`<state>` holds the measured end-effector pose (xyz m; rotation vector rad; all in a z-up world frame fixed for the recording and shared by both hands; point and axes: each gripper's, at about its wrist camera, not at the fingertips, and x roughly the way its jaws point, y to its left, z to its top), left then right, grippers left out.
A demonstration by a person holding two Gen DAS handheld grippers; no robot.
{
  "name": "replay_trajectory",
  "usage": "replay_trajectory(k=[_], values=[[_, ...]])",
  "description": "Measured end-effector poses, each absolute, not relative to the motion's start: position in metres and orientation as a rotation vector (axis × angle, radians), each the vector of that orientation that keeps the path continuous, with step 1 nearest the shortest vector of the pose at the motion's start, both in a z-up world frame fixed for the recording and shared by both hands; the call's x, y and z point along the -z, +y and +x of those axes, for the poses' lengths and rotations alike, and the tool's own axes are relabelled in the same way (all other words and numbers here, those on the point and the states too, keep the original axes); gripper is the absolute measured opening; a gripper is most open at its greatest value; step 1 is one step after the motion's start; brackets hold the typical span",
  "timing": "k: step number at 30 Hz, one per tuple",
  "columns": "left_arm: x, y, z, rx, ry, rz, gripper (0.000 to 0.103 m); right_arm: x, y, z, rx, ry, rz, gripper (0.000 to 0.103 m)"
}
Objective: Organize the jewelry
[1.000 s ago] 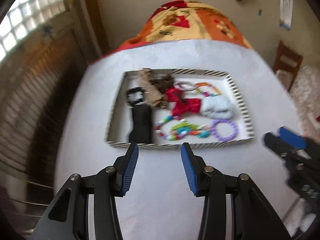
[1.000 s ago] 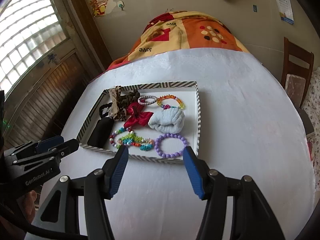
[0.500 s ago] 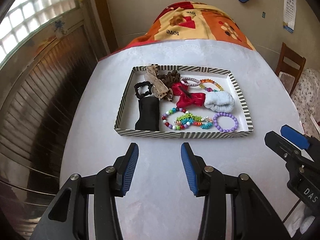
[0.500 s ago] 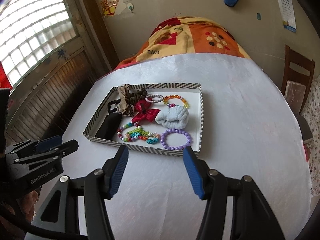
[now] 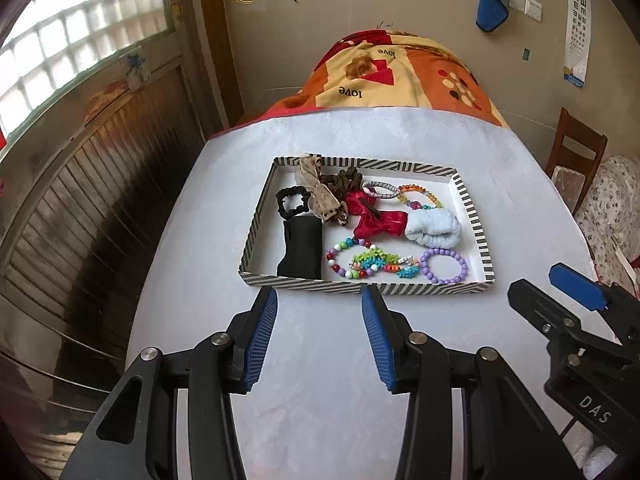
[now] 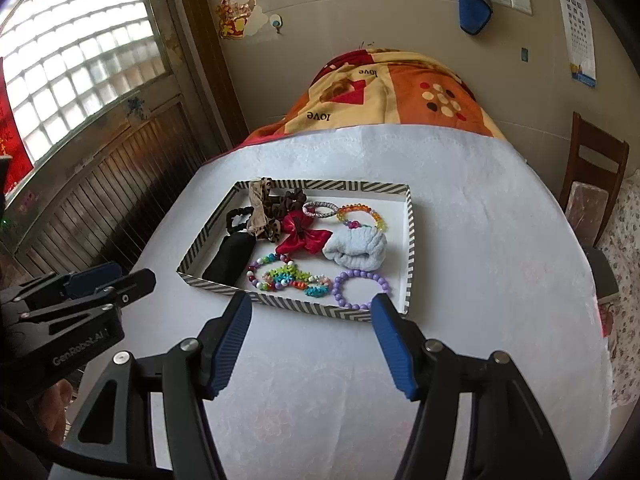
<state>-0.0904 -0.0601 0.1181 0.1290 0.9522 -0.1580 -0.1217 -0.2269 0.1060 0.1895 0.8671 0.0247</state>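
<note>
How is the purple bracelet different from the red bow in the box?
The purple bracelet is a ring of round beads with a hole in the middle; the red bow is shiny folded fabric. The purple bracelet lies alone in the near right corner of the striped box; the red bow sits mid-box, touching the pale blue scrunchie. Both lie flat inside the box, untouched.

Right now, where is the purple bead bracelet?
In both wrist views the purple bead bracelet lies in the striped tray's near right corner, just in front of the pale blue scrunchie.
</note>
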Motion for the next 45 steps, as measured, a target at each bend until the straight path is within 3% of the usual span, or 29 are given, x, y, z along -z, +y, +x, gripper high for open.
replay_trajectory(k=[45], values=[[-0.11, -0.057, -0.069, 0.201, 0.975, 0.094, 0.034, -0.106, -0.222, -0.101, 0.017, 0.892, 0.166, 0.067]])
